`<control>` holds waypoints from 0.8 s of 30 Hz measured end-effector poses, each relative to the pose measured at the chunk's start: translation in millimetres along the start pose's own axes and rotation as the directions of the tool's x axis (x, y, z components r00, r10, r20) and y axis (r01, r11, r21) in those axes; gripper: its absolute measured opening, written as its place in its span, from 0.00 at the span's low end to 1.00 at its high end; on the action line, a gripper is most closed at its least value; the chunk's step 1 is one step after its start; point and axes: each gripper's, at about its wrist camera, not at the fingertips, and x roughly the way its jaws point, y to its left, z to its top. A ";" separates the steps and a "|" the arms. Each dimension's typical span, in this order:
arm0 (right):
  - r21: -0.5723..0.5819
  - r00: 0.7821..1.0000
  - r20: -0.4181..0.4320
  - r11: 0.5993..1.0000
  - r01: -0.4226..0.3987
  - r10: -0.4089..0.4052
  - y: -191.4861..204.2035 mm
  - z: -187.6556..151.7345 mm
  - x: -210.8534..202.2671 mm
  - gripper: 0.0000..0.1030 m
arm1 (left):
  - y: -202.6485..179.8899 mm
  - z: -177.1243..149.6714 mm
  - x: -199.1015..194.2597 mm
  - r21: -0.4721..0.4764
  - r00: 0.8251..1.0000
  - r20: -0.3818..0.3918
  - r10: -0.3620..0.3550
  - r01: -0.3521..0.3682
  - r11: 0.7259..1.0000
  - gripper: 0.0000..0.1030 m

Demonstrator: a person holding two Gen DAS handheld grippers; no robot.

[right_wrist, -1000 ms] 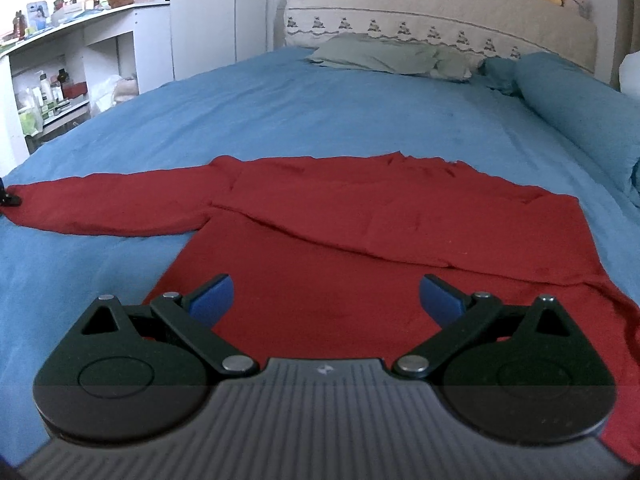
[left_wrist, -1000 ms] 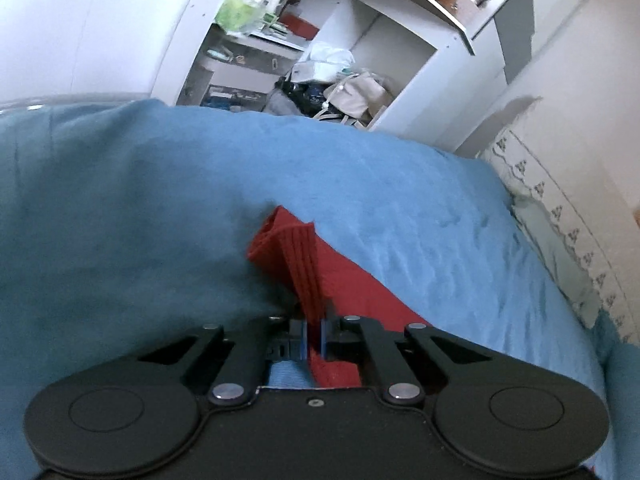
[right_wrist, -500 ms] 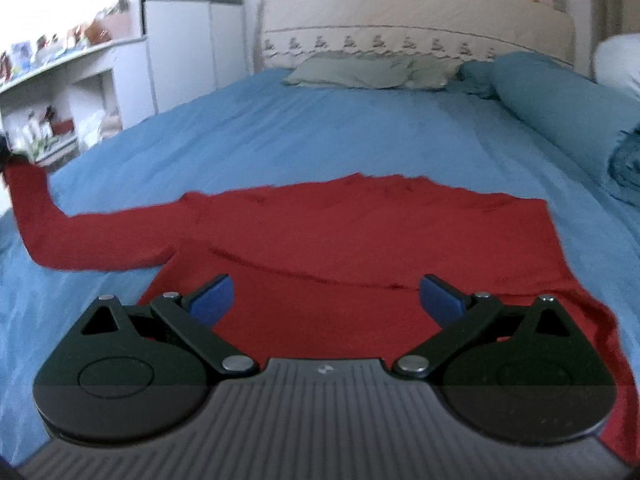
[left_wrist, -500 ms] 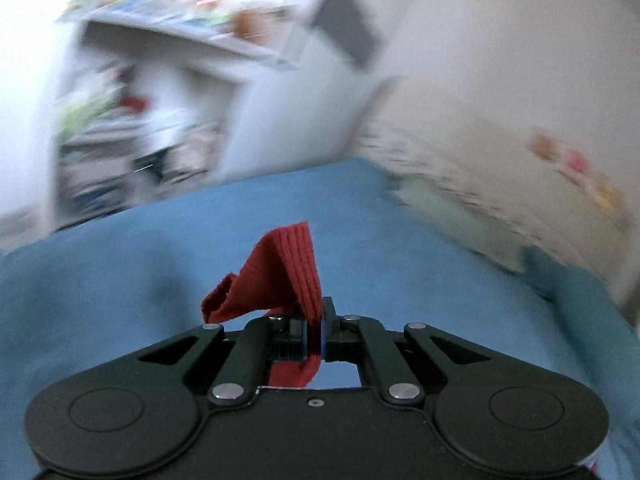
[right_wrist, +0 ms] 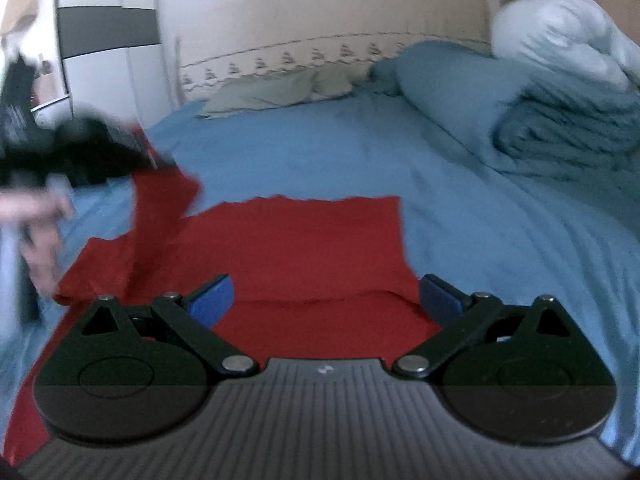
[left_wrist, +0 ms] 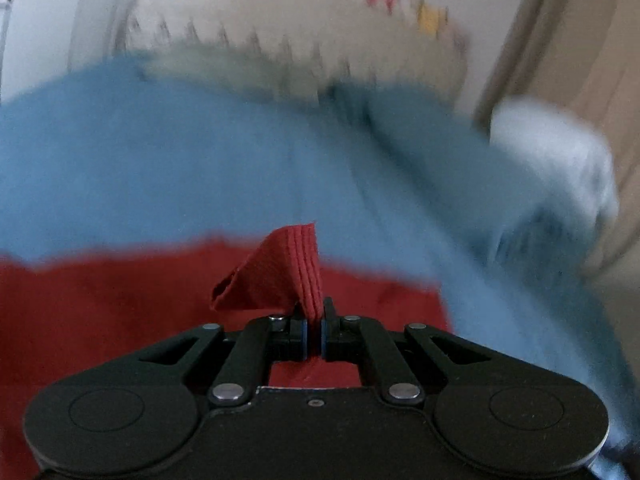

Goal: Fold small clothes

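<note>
- Two hand-held grippers work over a red sweater (right_wrist: pixel 304 248) spread on the blue bed (right_wrist: pixel 460 200), lower centre of the right wrist view.
- Our left hand-held gripper (left_wrist: pixel 314 332) has its pads pressed together on the ribbed cuff (left_wrist: pixel 306 268), which stands up from the jaws at centre frame; the scene behind it is blurred.
- At the left edge of the right wrist view, we see the sleeve (right_wrist: pixel 160 216) lifted off the bed and hanging from that gripper, above the sweater's body.
- Our right hand-held gripper (right_wrist: pixel 326 300) is spread wide, holding nothing, low over the sweater's near part.
- Pillows (right_wrist: pixel 276 90) and a folded duvet (right_wrist: pixel 568 120) lie at upper centre and upper right.
</note>
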 end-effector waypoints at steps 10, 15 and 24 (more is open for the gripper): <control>0.095 0.999 -0.052 0.995 0.001 0.004 -41.3 -22.8 4.5 1.00 | -16.4 -48.6 30.3 0.131 0.994 -0.110 -0.003 0.017 0.991 0.44; 0.081 0.999 -0.028 0.997 -0.015 0.017 -30.1 -15.3 4.1 1.00 | -6.1 -51.1 -20.7 0.206 0.999 -0.044 -0.026 0.034 0.978 0.91; -0.060 0.995 -0.035 0.994 -0.091 0.089 38.6 -5.5 36.6 1.00 | 71.7 -78.9 -88.1 0.153 0.997 -0.023 0.075 -0.071 0.986 0.91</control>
